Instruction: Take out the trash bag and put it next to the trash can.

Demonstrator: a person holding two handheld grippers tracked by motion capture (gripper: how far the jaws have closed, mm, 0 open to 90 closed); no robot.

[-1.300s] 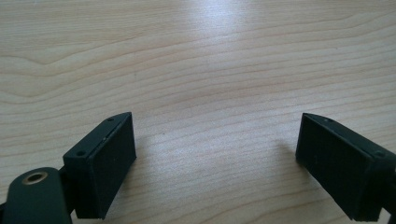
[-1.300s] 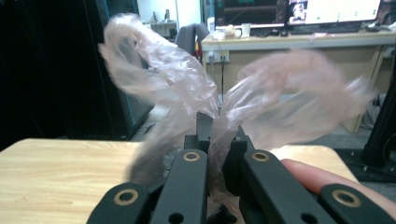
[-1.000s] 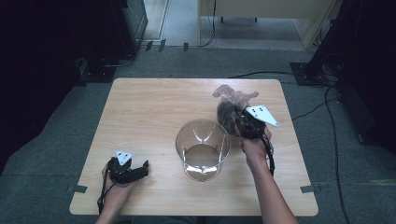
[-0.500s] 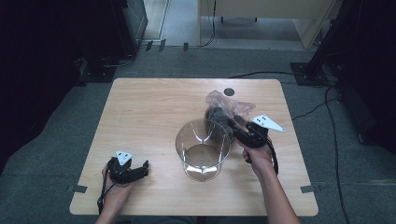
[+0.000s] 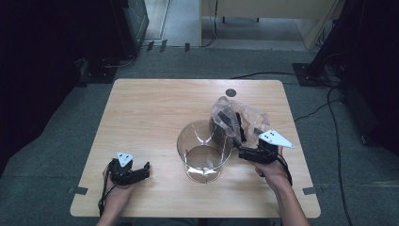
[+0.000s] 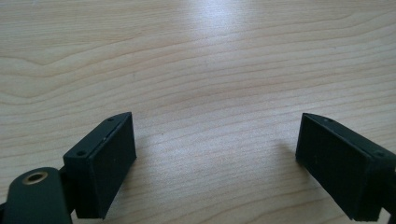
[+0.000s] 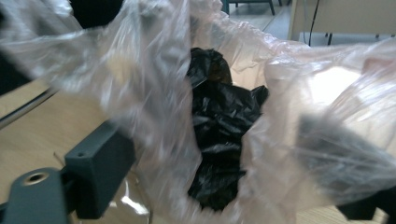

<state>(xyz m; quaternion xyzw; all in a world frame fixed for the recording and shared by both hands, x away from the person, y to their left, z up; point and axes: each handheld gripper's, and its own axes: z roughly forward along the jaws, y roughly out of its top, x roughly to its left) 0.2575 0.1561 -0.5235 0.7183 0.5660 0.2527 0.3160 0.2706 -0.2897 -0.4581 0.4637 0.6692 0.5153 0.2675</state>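
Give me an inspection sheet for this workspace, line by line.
Surface: wooden table, bare wood in front of the left gripper.
Job's things: clear plastic bag, crumpled, with something black inside, lying beside the clear container.
Clutter: nothing seen.
Grippers: left gripper open, low over the table; right gripper has just been opening, jaws wide with bag film draped between them.
Cables: black cables on the floor at right.
Surroundings: grey carpet, dark equipment at both sides.

A small dark round hole (image 5: 230,92) sits near the far edge of the wooden worktop (image 5: 150,117). Black cables (image 5: 324,108) trail over the grey floor (image 5: 56,141) beyond its right edge.
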